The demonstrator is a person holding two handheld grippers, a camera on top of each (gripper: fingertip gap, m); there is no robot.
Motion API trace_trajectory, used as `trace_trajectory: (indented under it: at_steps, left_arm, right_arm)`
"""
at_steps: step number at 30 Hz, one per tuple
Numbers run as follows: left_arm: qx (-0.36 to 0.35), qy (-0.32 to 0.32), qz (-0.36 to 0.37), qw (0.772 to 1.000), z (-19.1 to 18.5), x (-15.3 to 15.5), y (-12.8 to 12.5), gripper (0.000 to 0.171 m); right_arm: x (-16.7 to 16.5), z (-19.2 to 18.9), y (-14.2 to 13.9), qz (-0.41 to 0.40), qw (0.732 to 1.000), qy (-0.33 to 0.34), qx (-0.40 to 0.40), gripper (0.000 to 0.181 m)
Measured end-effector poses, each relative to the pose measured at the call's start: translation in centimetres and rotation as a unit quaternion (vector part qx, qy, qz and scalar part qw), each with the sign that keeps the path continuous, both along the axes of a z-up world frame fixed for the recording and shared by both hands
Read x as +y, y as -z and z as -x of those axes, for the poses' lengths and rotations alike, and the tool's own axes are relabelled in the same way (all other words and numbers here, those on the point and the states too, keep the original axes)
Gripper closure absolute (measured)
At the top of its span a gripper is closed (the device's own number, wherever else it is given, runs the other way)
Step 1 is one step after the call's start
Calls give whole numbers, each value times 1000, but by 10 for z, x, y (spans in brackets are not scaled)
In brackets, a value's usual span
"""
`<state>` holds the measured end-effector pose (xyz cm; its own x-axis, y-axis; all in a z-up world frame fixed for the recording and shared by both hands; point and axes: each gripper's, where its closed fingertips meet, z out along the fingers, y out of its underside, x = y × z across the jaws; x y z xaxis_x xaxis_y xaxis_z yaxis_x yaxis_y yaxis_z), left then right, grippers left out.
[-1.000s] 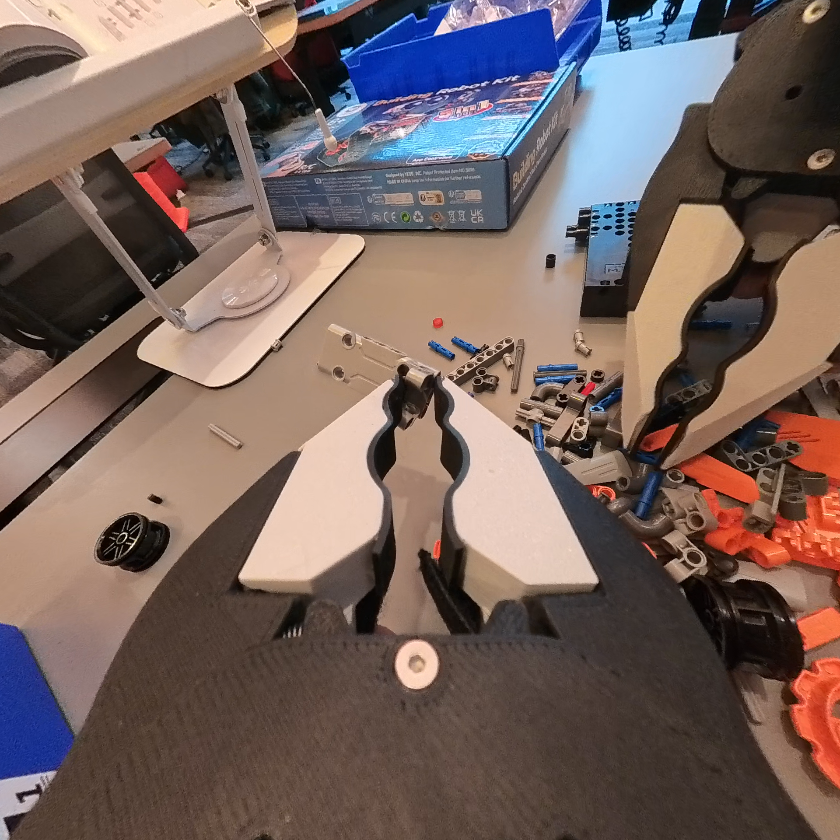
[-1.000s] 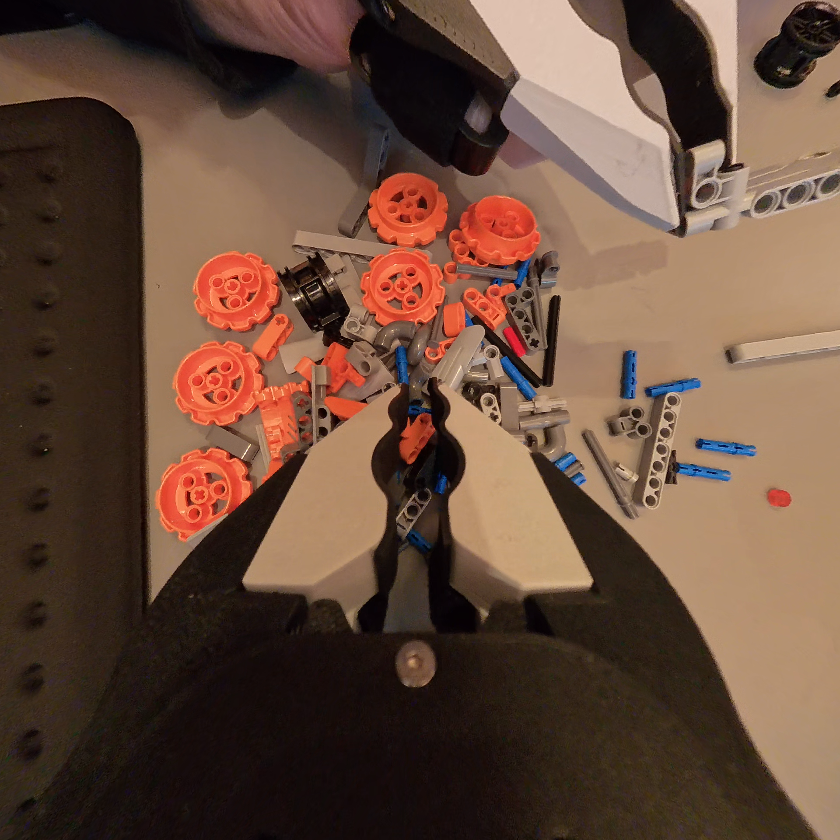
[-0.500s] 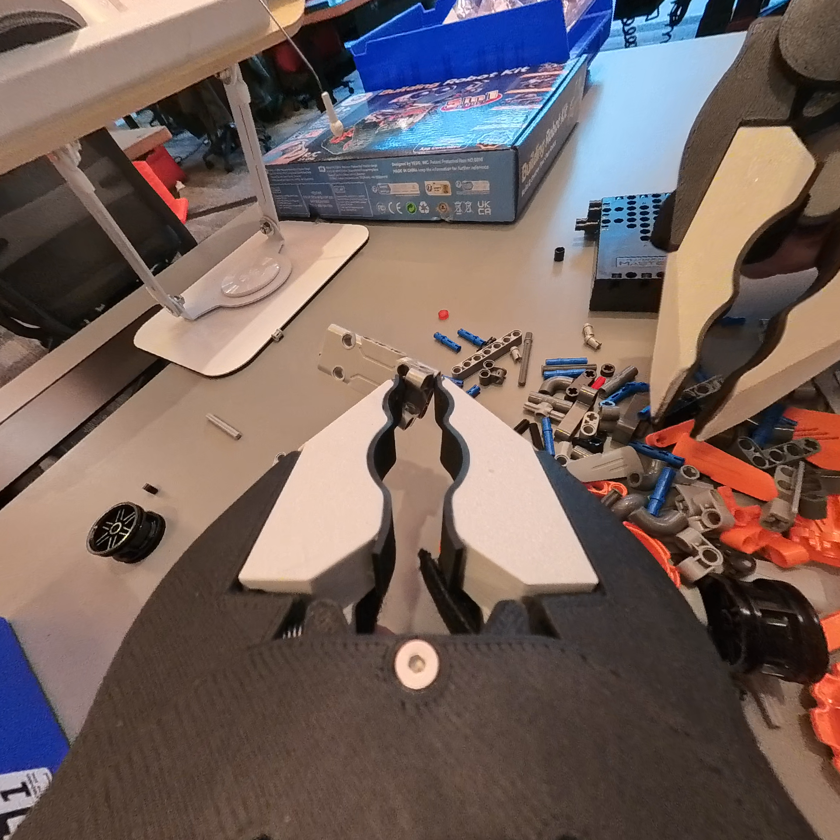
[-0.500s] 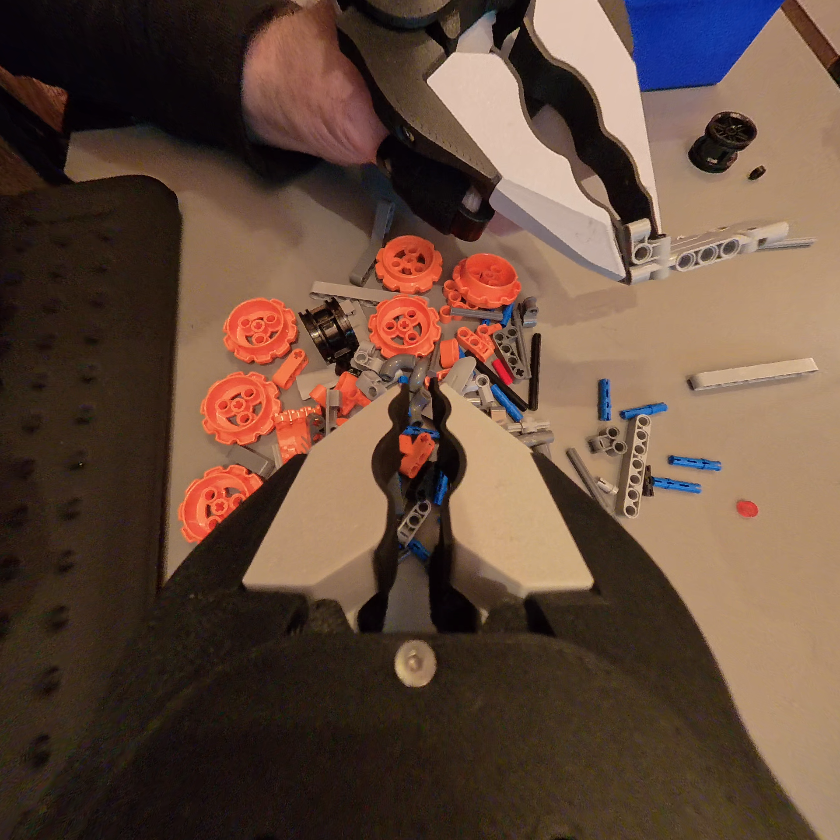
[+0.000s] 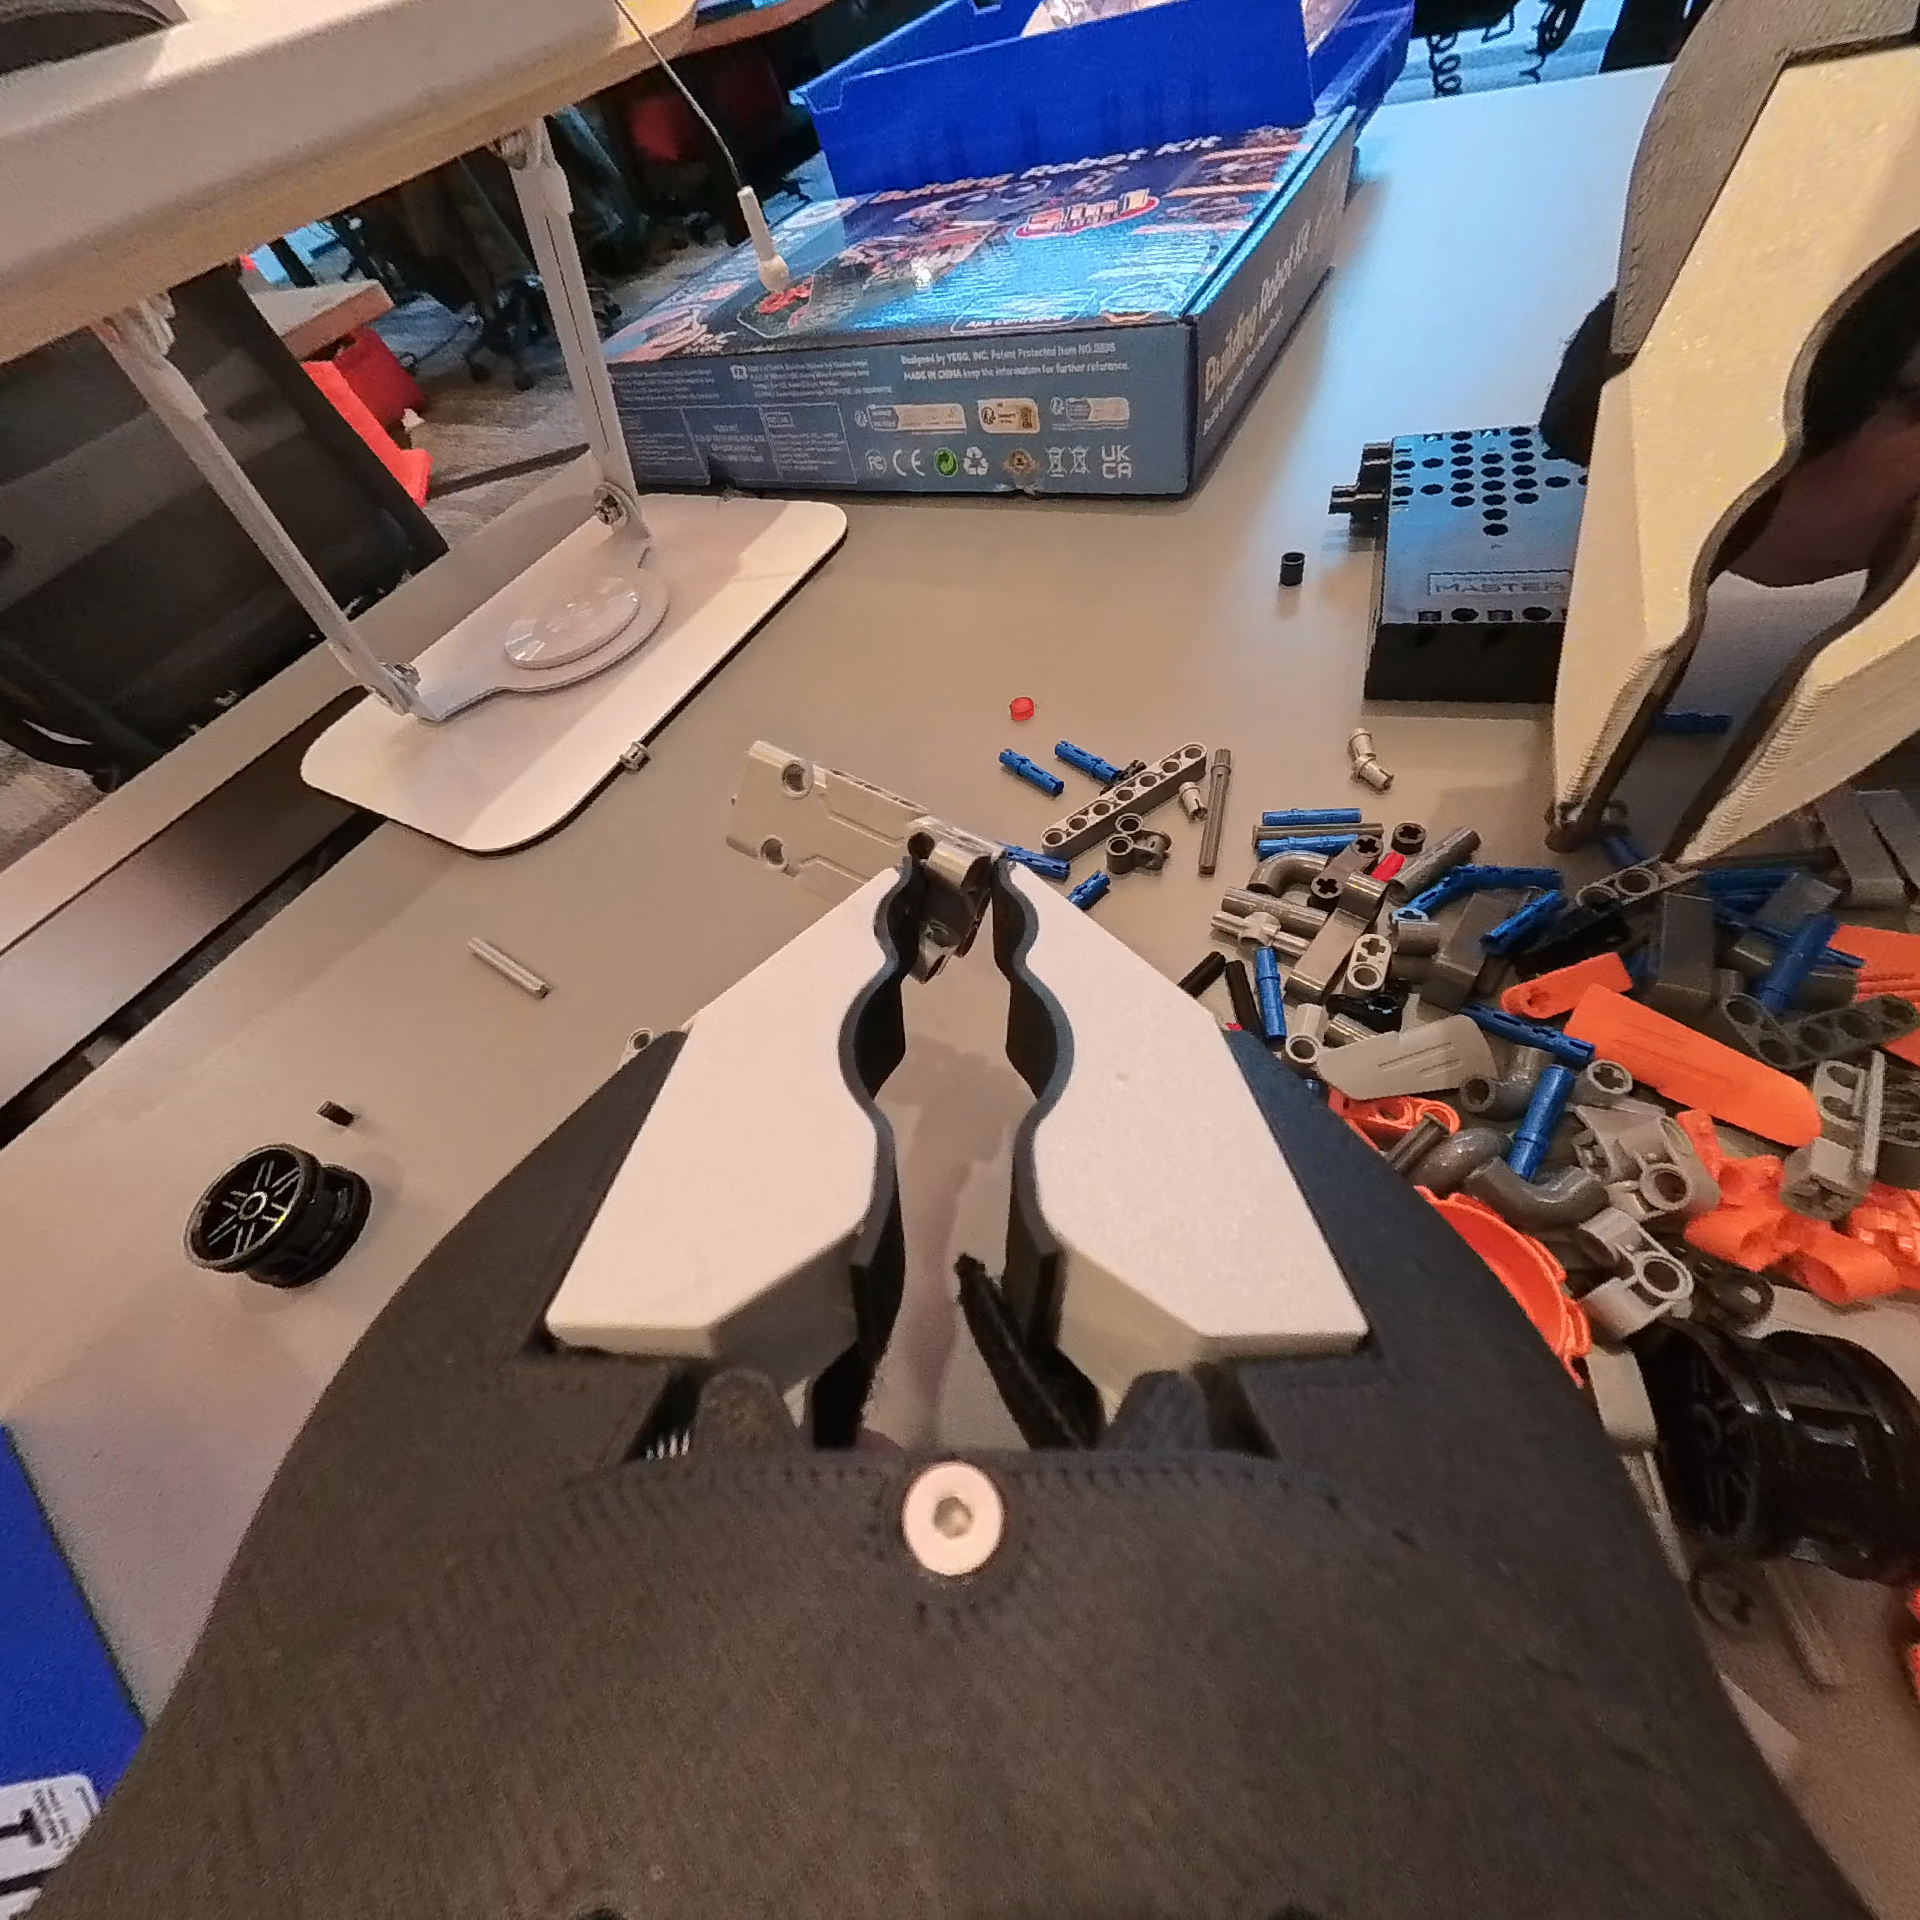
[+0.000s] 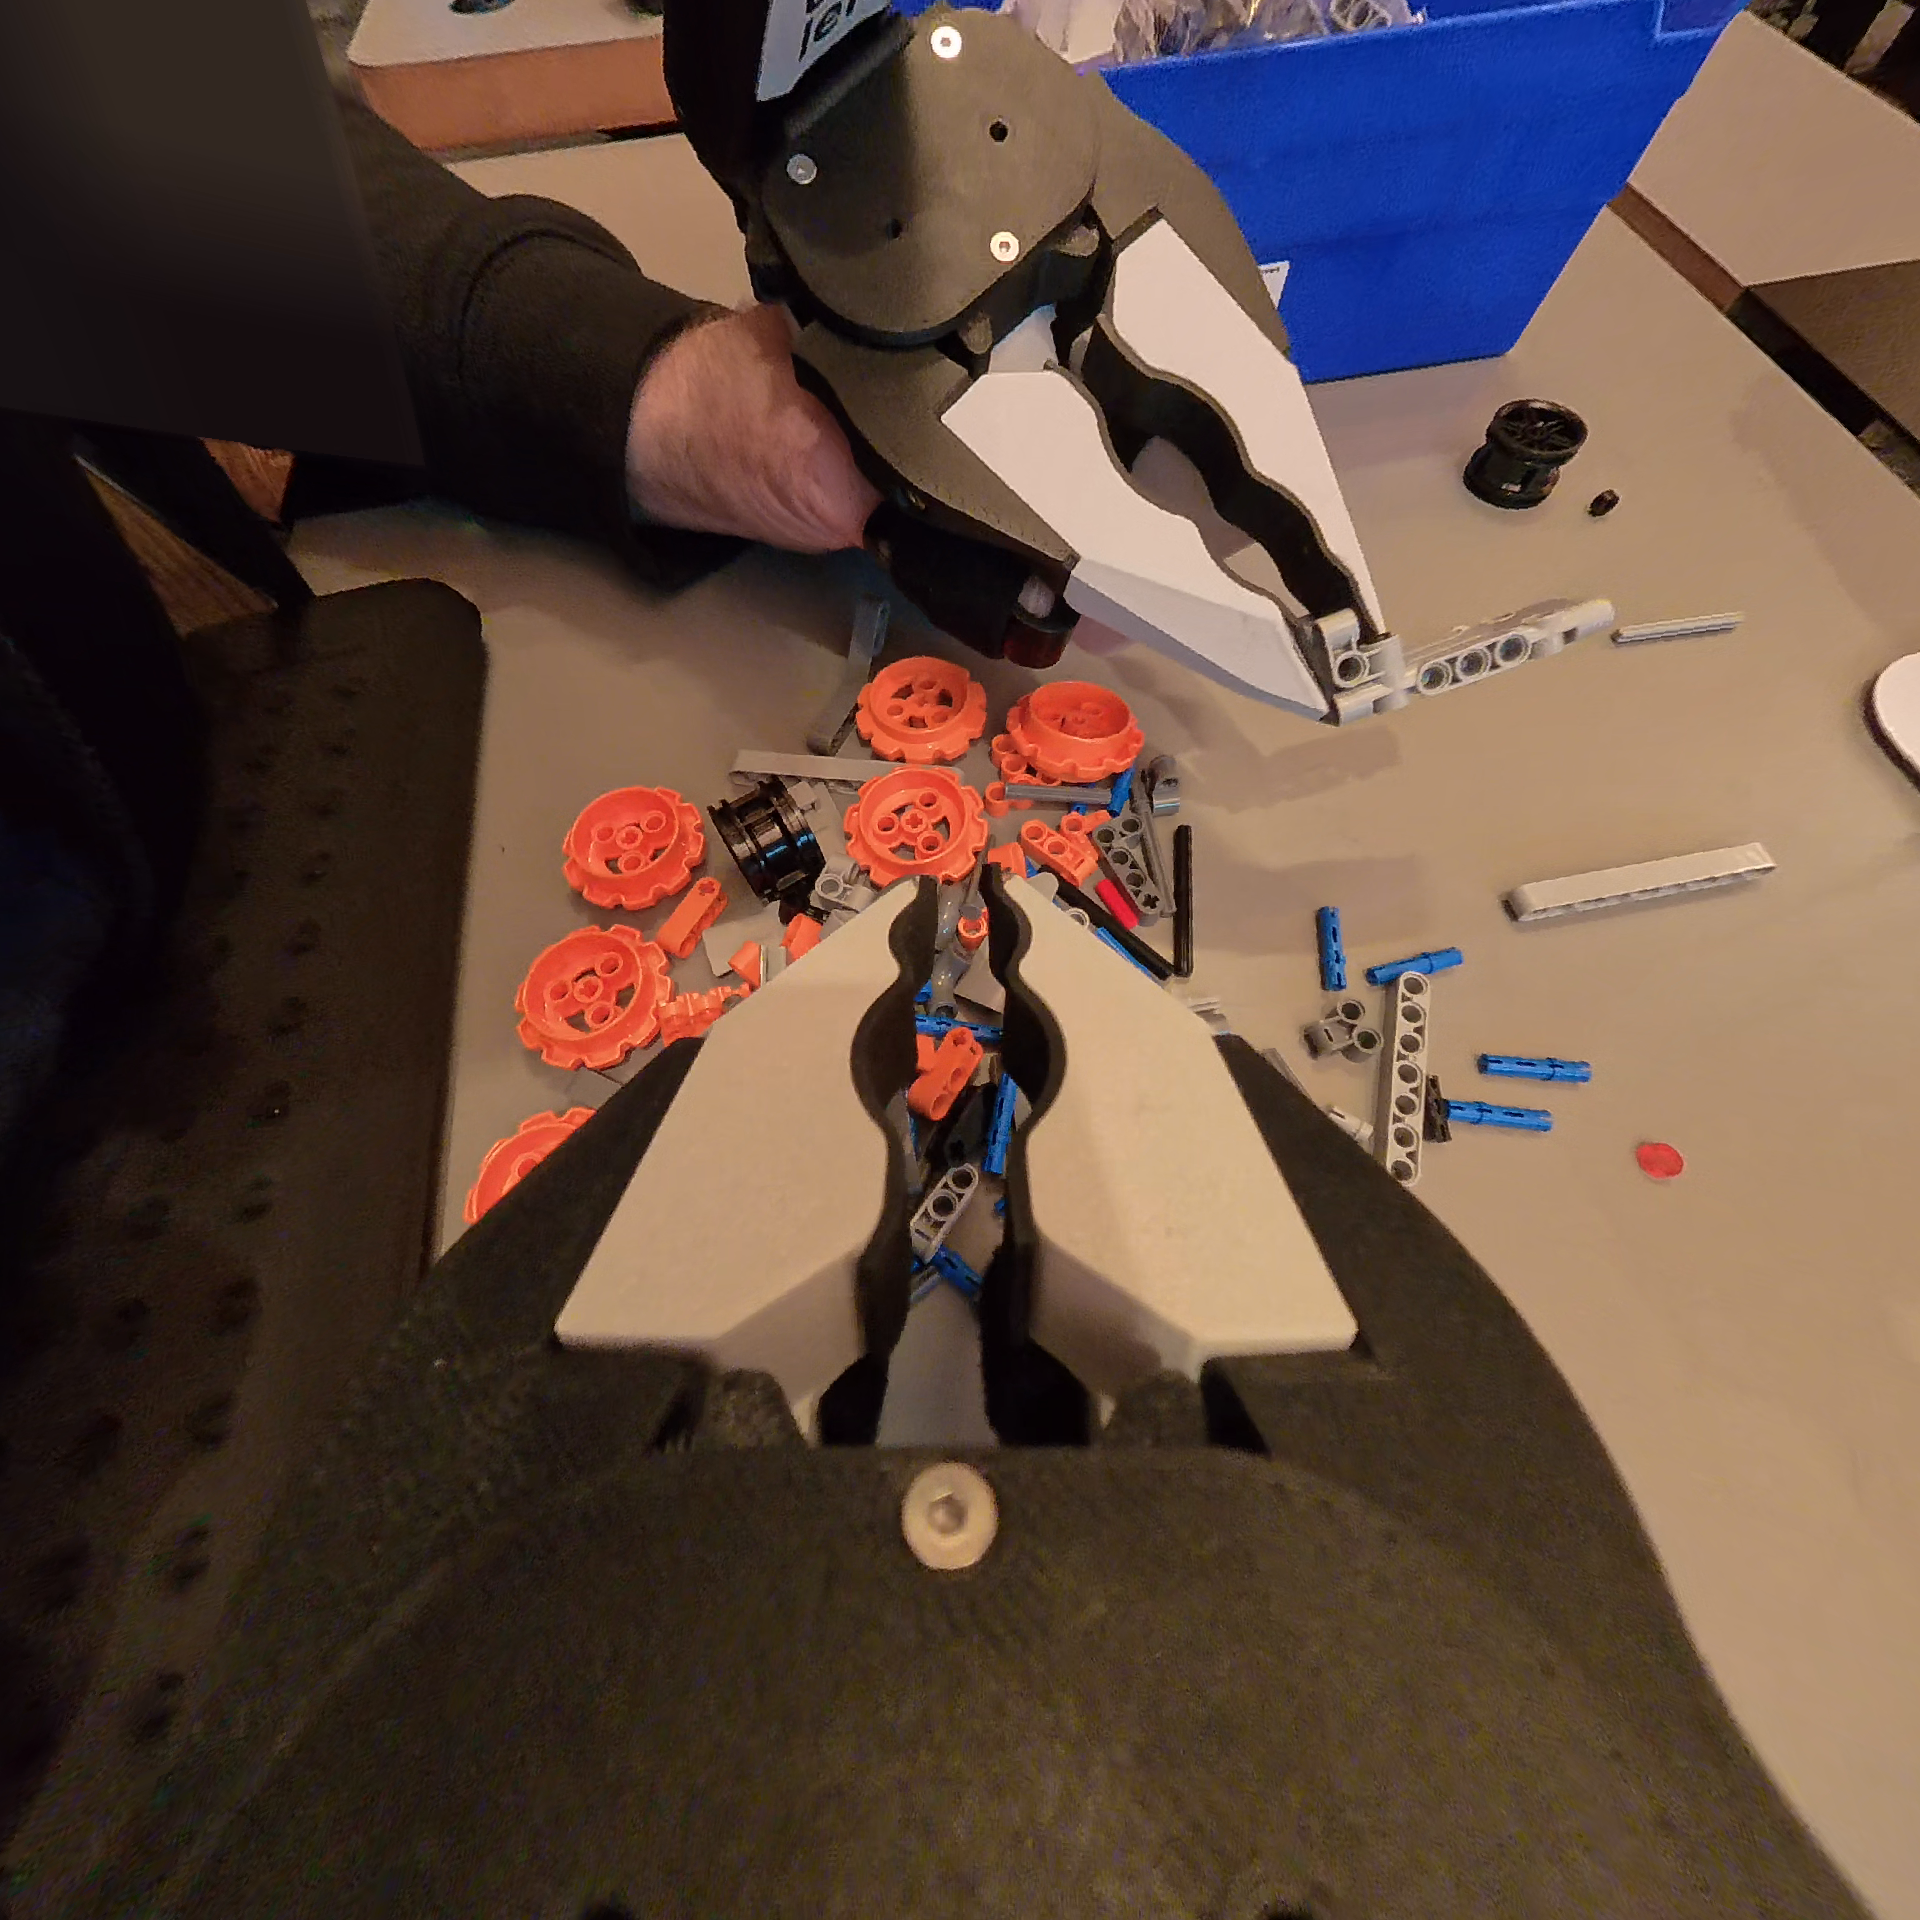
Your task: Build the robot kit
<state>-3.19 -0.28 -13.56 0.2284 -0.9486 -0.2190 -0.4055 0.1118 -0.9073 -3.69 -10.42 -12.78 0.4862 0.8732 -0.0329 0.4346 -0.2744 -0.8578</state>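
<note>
Left tool (image 5: 951, 883): tips pinched on a small grey connector (image 5: 954, 871), joined to a light grey beam assembly (image 5: 821, 821) that runs off toward 10 o'clock above the tabletop (image 5: 935, 623). Black wheel (image 5: 275, 1214) at 9 o'clock, well apart; blue kit box (image 5: 935, 416) at 12 o'clock.

Right tool (image 6: 954, 904): tips nearly together with a narrow gap, nothing seen gripped, poised over the pile of loose parts (image 6: 966, 1039). Orange gears (image 6: 914, 826) at 11 o'clock, blue pins (image 6: 1532, 1067) at 3 o'clock, blue bin (image 6: 1403, 187) at 1 o'clock
</note>
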Motion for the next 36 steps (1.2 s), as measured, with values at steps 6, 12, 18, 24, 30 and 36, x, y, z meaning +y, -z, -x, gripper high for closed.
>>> trace_trajectory:
  at_steps: [6,12,18,24,30,36]
  left_arm:
    - [-1,-1,-4,1000,0,0,-1,160]
    - [0,-4,-6,1000,1,2,-1,160]
    - [0,-4,-7,1000,1,2,-1,160]
    - [1,-10,-17,1000,1,5,-2,161]
    - [-2,-19,-25,1000,2,11,-4,160]
    - [-6,-20,-26,999,2,11,-6,161]
  right_arm:
    - [1,-2,-1,-3,1000,3,3,174]
    - [4,-7,5,8,1000,10,-1,173]
    - [5,-8,3,7,1000,12,6,173]
    - [6,-12,5,10,1000,16,0,171]
    - [4,-16,20,49,998,19,-27,155]
    - [-3,-7,35,62,996,2,-62,149]
